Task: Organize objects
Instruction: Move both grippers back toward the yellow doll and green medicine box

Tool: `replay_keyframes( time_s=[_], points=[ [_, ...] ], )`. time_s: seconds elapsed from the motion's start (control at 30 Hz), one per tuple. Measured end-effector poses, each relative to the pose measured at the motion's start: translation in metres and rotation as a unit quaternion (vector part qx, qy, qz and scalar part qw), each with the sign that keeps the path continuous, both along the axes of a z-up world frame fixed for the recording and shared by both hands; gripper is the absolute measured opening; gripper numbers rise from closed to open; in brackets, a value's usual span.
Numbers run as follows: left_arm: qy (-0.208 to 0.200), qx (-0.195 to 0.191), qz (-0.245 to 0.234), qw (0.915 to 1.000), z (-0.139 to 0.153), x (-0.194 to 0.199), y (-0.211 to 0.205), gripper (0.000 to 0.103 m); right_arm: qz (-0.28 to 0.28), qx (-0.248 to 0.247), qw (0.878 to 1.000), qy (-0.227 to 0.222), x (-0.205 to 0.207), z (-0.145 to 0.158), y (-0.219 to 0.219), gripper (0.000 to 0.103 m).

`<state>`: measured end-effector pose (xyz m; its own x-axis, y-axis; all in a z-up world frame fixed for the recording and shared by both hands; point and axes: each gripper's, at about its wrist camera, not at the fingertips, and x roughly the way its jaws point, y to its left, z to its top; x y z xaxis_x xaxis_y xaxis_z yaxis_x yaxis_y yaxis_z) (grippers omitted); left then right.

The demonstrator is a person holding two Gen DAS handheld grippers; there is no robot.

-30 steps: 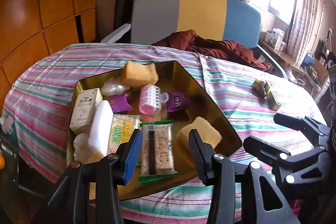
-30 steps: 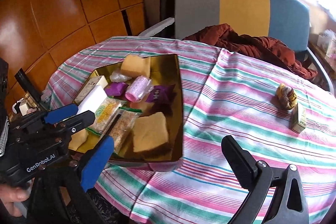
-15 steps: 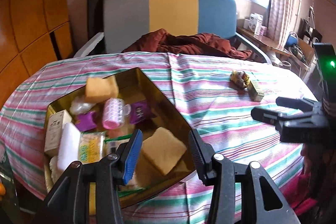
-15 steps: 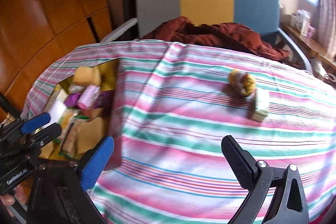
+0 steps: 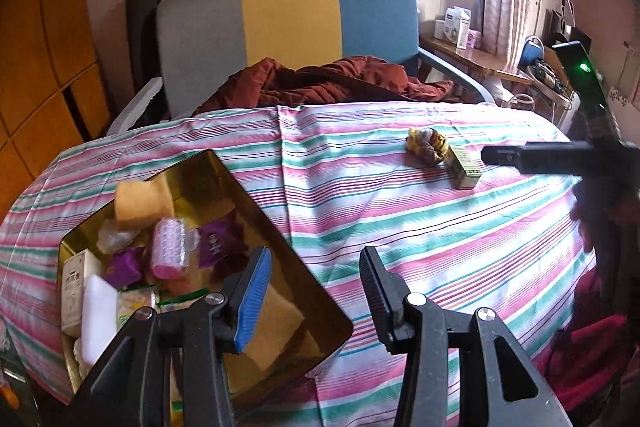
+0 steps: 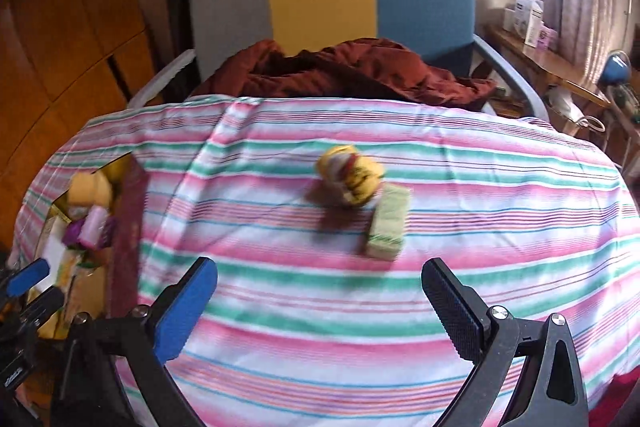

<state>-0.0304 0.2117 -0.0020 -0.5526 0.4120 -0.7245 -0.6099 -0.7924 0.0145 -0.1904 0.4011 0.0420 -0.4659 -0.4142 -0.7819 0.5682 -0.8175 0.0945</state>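
Observation:
A gold tin box [image 5: 280, 247] sits at the left of the striped table, filled with sponges, a pink roller [image 5: 168, 247], purple packets and snack packs. It shows at the left edge of the right wrist view [image 6: 128, 211]. A yellow striped bundle [image 6: 350, 175] and a small green box [image 6: 388, 223] lie on the cloth ahead of my right gripper [image 6: 320, 303], which is open and empty. They also show far right in the left wrist view, bundle [image 5: 426, 145] and box [image 5: 464, 167]. My left gripper [image 5: 316, 291] is open and empty over the tin's right corner.
A grey, yellow and blue chair [image 6: 328, 11] with a dark red garment [image 6: 348, 71] stands behind the table. Wooden cabinets [image 5: 44, 87] are on the left. A cluttered side desk [image 6: 552, 59] stands at the right by the window.
Both grippers have swung to the right, away from the tin. The bundle and green box now sit in front of the right gripper. Both stay open.

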Motion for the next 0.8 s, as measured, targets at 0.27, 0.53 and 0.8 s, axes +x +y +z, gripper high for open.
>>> replay_keyframes(
  time_s=[0.27, 0.53, 0.8],
  points=[
    [-0.008, -0.015, -0.019, 0.9997, -0.008, -0.005, 0.03, 0.046, -0.039, -0.008, 0.999, -0.024, -0.055, -0.027, 0.029, 0.103],
    [-0.015, -0.032, -0.038, 0.9987, -0.019, -0.009, 0.061, 0.046, -0.073, -0.06, 0.993, -0.066, -0.072, -0.039, 0.054, 0.103],
    [-0.047, -0.036, -0.06, 0.9964, -0.031, -0.022, 0.098, 0.046, -0.108, -0.052, 0.988, -0.093, -0.082, -0.047, 0.065, 0.103]
  ],
)
